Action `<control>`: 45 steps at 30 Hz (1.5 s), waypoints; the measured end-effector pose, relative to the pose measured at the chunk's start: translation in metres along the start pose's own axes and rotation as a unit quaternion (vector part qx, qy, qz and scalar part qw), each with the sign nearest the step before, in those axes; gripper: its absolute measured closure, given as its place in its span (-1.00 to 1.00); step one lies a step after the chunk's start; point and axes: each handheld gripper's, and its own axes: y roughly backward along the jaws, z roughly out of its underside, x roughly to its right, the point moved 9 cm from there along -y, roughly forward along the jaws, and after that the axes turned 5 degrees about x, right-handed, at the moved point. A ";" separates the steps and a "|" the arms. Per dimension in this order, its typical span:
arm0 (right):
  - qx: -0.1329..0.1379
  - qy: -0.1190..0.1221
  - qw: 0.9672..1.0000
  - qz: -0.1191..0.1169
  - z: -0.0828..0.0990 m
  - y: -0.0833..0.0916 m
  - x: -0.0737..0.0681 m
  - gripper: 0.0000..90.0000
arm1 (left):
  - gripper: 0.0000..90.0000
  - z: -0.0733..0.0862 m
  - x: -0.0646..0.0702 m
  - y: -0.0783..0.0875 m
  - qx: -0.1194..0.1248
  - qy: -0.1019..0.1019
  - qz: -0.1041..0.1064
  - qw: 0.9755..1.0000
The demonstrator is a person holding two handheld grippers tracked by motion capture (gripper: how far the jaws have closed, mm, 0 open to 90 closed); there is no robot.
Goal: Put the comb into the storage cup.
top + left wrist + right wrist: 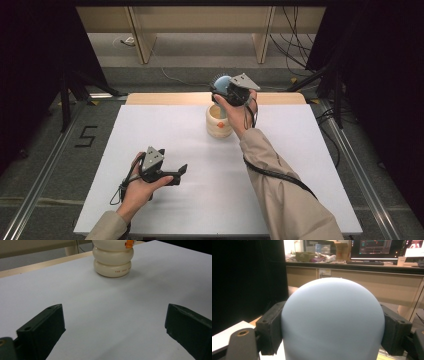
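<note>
While my right hand-held gripper [226, 90] hangs above the far middle of the desk [300, 165], its 2 jaws are clamped on either side of a pale blue dome-shaped object [333, 320], which I see raised just over the cream ribbed cup [218, 121]. That cup stands upright on the white desk surface, with an orange mark near its rim. My left hand-held gripper [181, 171] sits low near the front left, well apart from the cup, jaws spread wide with nothing between them.
</note>
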 end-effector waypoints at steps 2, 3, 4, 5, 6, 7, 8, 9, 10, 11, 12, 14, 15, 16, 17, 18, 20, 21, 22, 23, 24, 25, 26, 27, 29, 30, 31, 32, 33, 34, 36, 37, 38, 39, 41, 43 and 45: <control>0.000 0.000 1.000 0.000 0.000 0.000 0.000 -0.54 | -0.95 0.000 0.000 0.000 0.000 0.000 0.000 1.000; 0.000 0.000 1.000 0.000 0.000 0.000 0.000 -0.54 | -0.95 0.000 0.000 0.000 0.000 0.000 0.000 1.000; 0.000 0.000 1.000 0.000 0.000 0.000 0.000 -0.54 | -0.95 0.000 0.000 0.000 0.000 0.000 0.000 1.000; 0.000 0.000 1.000 0.000 0.000 0.000 0.000 -0.54 | -0.95 0.000 0.000 0.000 0.000 0.000 0.000 1.000; 0.000 0.000 1.000 0.000 0.001 0.000 0.000 -0.54 | -0.95 0.000 0.000 0.000 0.000 0.000 0.000 1.000; 0.000 0.000 1.000 0.000 0.001 0.000 0.000 -0.54 | -0.95 0.000 0.000 0.000 0.000 0.000 0.000 1.000; 0.001 0.000 1.000 0.000 0.001 0.000 0.000 -0.54 | -0.95 0.000 0.000 0.000 0.000 0.000 0.000 1.000; 0.000 0.000 1.000 0.000 0.001 0.000 0.000 -0.54 | -0.95 0.000 0.000 0.000 0.000 0.000 0.000 1.000; -0.001 0.000 1.000 0.000 0.002 0.000 0.000 -0.54 | -0.95 0.000 0.000 0.000 0.000 0.000 0.000 1.000; -0.001 0.000 1.000 0.000 0.002 0.000 0.000 -0.54 | -0.95 0.000 0.000 0.000 0.000 0.000 0.000 1.000; 0.000 0.000 1.000 0.000 0.003 0.000 0.000 -0.54 | -0.95 0.000 0.000 0.000 0.000 0.000 0.000 1.000; -0.001 -0.001 1.000 0.000 0.004 0.000 0.000 -0.54 | -0.95 0.000 0.000 0.000 -0.001 -0.001 0.000 1.000; -0.001 -0.001 1.000 0.000 0.005 -0.001 0.000 -0.54 | -0.95 0.000 0.000 0.000 -0.001 -0.001 0.000 1.000; -0.003 -0.001 1.000 0.001 0.005 0.000 0.000 -0.54 | -0.95 0.000 0.000 0.000 0.000 0.000 0.000 1.000; -0.003 -0.001 1.000 0.000 0.006 -0.001 0.000 -0.54 | -0.95 0.000 0.000 0.000 0.000 0.000 0.000 1.000; -0.002 0.000 1.000 0.001 0.007 -0.001 0.001 -0.54 | -0.95 0.000 0.000 0.000 0.000 0.000 0.000 1.000; -0.003 -0.001 1.000 0.001 0.007 -0.001 0.001 -0.54 | -0.95 0.000 0.000 0.000 0.000 0.000 0.000 1.000; -0.003 -0.001 1.000 0.001 0.008 -0.001 0.001 -0.54 | -0.95 0.000 0.000 0.000 0.000 -0.001 0.000 1.000; -0.003 -0.001 1.000 0.001 0.008 -0.001 0.001 -0.54 | -0.95 0.000 0.000 0.000 0.000 -0.001 0.000 1.000; -0.004 -0.002 1.000 0.001 0.009 -0.001 0.001 -0.54 | -0.95 0.000 0.000 0.000 0.000 -0.001 0.000 1.000; -0.005 -0.002 1.000 0.001 0.009 -0.001 0.001 -0.54 | -0.95 0.000 0.000 0.000 0.000 0.000 0.000 1.000; -0.005 -0.002 1.000 0.001 0.009 -0.001 0.001 -0.54 | -0.95 0.000 0.000 0.000 0.000 0.000 0.000 1.000; -0.004 -0.001 1.000 0.001 0.009 -0.001 0.001 -0.54 | -0.95 0.000 0.000 0.000 0.000 -0.001 0.001 1.000; -0.005 -0.001 1.000 0.001 0.009 -0.001 0.000 -0.54 | -0.95 0.000 0.000 0.000 -0.001 -0.001 0.000 1.000; -0.005 -0.001 1.000 0.001 0.010 -0.001 0.000 -0.54 | -0.95 0.000 0.000 0.000 -0.001 -0.001 0.001 1.000; -0.005 0.000 1.000 0.001 0.010 -0.001 0.000 -0.54 | -0.95 0.000 0.000 0.000 0.000 0.000 0.000 1.000; -0.005 0.000 1.000 0.001 0.010 -0.001 0.000 -0.54 | -0.95 0.000 0.000 0.000 0.000 0.000 0.000 1.000; -0.005 0.000 1.000 0.002 0.010 -0.001 0.000 -0.54 | -0.95 0.000 0.000 0.000 0.000 0.000 0.000 1.000; -0.006 -0.001 1.000 0.001 0.011 -0.001 0.000 -0.54 | -0.95 0.000 0.000 0.000 0.000 0.000 0.000 1.000; -0.005 0.000 1.000 0.001 0.011 -0.001 0.000 -0.54 | -0.95 0.000 0.000 0.000 0.000 -0.001 0.000 1.000; -0.004 0.000 1.000 0.001 0.011 -0.001 0.000 -0.54 | -0.95 0.000 0.000 0.000 0.000 0.000 0.000 1.000; -0.005 0.000 1.000 0.001 0.011 -0.001 0.000 -0.54 | -0.95 0.000 0.000 0.000 0.000 0.000 0.000 1.000; -0.004 0.001 1.000 0.000 0.011 0.000 0.000 -0.54 | -0.95 0.000 0.000 0.000 0.000 0.000 0.000 1.000; -0.003 0.001 1.000 0.000 0.011 0.000 0.000 -0.54 | -0.95 0.000 0.000 0.000 0.000 0.000 0.000 1.000; -0.002 0.003 1.000 -0.001 0.011 0.001 0.000 -0.54 | -0.95 0.000 0.000 0.000 -0.001 -0.001 0.000 1.000; -0.001 0.001 1.000 0.000 0.011 0.002 0.000 -0.55 | -0.95 0.000 0.000 0.000 -0.001 -0.001 0.001 1.000; 0.001 0.001 1.000 0.000 0.011 0.003 0.000 -0.55 | -0.95 0.000 0.001 0.000 -0.001 -0.001 0.001 1.000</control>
